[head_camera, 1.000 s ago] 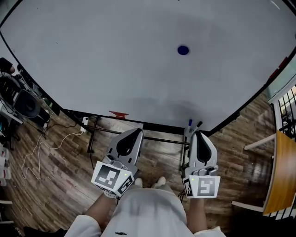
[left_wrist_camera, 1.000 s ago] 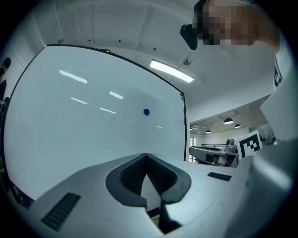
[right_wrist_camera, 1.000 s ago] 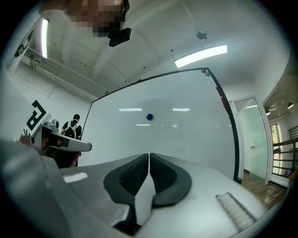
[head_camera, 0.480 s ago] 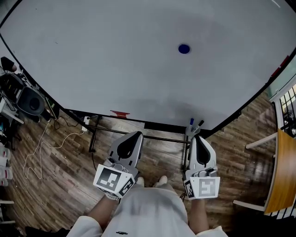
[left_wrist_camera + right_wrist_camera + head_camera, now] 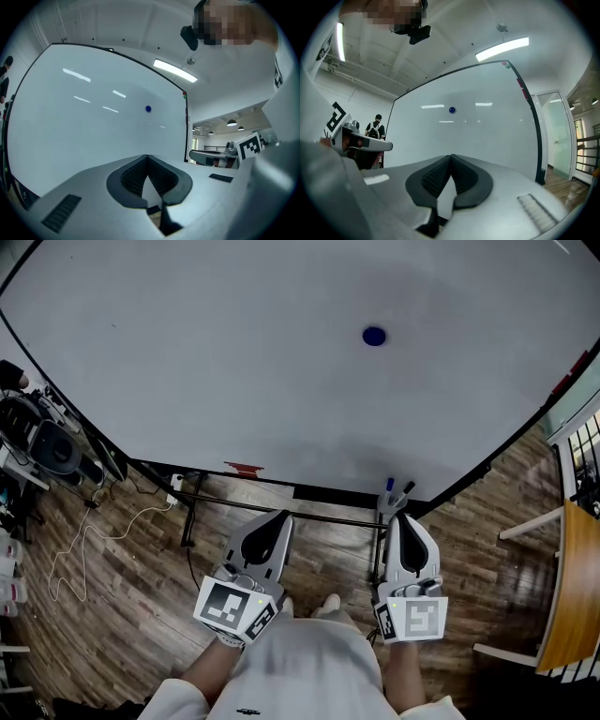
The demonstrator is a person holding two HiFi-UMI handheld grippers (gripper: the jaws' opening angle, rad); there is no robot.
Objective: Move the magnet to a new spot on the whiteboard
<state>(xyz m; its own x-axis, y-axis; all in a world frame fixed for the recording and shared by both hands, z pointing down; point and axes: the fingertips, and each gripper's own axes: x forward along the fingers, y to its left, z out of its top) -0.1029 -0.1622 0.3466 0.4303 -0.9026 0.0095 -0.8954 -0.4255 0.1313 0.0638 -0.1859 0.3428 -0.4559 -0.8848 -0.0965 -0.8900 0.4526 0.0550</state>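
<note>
While both hang at 6 o'clock, left gripper (image 5: 281, 514) and right gripper (image 5: 398, 516) are clenched on nothing. Round blue magnet (image 5: 374, 336) sits at 1 o'clock on the glossy whiteboard (image 5: 234, 352), well apart. Marker pens (image 5: 395, 491) sit just beyond the right tips. Thin white cable (image 5: 84, 549) lies on the plank floor (image 5: 141, 615) at 8 o'clock.

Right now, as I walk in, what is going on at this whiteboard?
A person stands facing the whiteboard with a claw in each hand. The left claw and the right claw are both shut and empty, held low and short of the board. The blue magnet sits high on the board, toward its right side. Neither claw touches it, so the move has not yet begun.
</note>
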